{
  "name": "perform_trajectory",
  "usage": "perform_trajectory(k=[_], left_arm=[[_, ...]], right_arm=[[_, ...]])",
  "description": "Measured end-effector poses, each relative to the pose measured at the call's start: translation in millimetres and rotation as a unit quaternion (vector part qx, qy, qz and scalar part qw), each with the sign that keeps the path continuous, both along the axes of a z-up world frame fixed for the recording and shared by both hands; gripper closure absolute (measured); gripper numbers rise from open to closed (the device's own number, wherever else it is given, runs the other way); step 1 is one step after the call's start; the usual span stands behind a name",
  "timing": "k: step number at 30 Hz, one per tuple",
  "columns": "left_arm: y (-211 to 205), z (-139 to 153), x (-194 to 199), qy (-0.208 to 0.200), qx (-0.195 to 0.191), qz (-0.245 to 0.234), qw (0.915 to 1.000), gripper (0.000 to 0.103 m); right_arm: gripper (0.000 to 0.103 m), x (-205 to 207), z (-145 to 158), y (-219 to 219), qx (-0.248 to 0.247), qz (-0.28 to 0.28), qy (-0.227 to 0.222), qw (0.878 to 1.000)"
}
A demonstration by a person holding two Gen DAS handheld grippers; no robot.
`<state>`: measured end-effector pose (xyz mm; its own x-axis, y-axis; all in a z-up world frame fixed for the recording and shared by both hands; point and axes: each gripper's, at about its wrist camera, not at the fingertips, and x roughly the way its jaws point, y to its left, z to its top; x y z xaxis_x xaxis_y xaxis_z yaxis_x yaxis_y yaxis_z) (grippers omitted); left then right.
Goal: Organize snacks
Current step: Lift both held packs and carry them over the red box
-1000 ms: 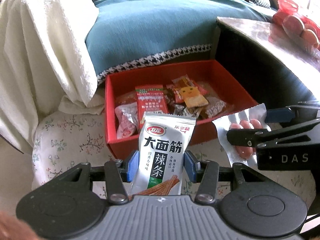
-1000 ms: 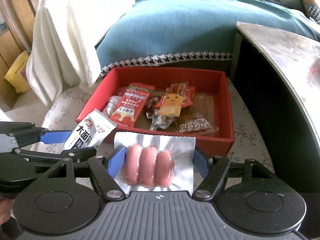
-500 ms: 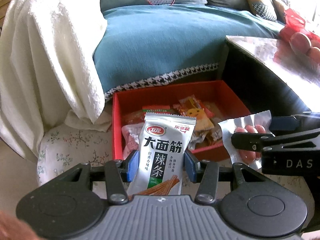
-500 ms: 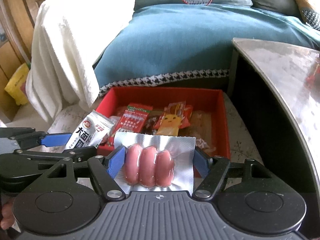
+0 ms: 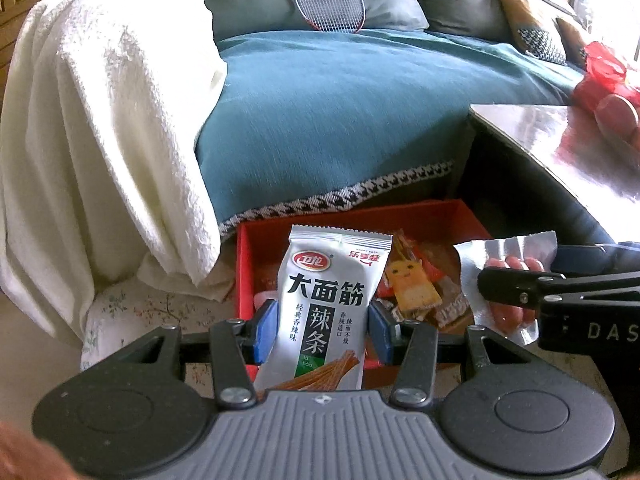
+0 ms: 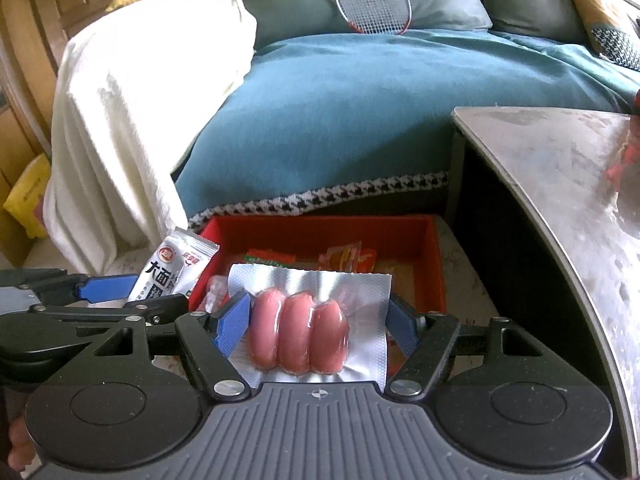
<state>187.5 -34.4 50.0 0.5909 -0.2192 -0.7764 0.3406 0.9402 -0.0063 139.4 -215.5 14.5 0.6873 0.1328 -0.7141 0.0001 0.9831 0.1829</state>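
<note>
My left gripper [image 5: 322,330] is shut on a white spicy-strip snack packet [image 5: 326,304], held upright between its blue pads. My right gripper [image 6: 318,326] is shut on a silver vacuum pack of three pink sausages [image 6: 298,330]. Both are held above the near edge of a red box [image 5: 360,216] [image 6: 320,226] on a floral-covered seat. Several snack packs lie in the box, among them a yellow cartoon pack [image 5: 410,286]. In the left wrist view the right gripper [image 5: 516,292] with the sausage pack [image 5: 508,280] stands at the right; in the right wrist view the left gripper [image 6: 128,292] with its packet [image 6: 176,268] stands at the left.
A sofa with a teal cover [image 5: 360,112] rises behind the box, with a white blanket [image 5: 108,120] at its left and a badminton racket [image 5: 328,0] on the cushions. A dark table with a shiny top [image 6: 560,184] stands right of the box, red packs [image 5: 612,92] on it.
Both grippers have lifted and tilted up with their packs. The red box has dropped lower in both views and more of the sofa shows. Grips are unchanged.
</note>
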Motion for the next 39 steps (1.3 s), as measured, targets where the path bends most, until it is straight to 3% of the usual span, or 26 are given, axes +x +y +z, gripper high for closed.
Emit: perform_trajectory(k=[39], left_arm=[[-8.1,-18.7,66.0,-0.002,0.005,0.029,0.9996,0.061]], right_arm=[[0.025,63.7,-6.6,-22.1,-0.025,-0.035,-0.005,0.999]])
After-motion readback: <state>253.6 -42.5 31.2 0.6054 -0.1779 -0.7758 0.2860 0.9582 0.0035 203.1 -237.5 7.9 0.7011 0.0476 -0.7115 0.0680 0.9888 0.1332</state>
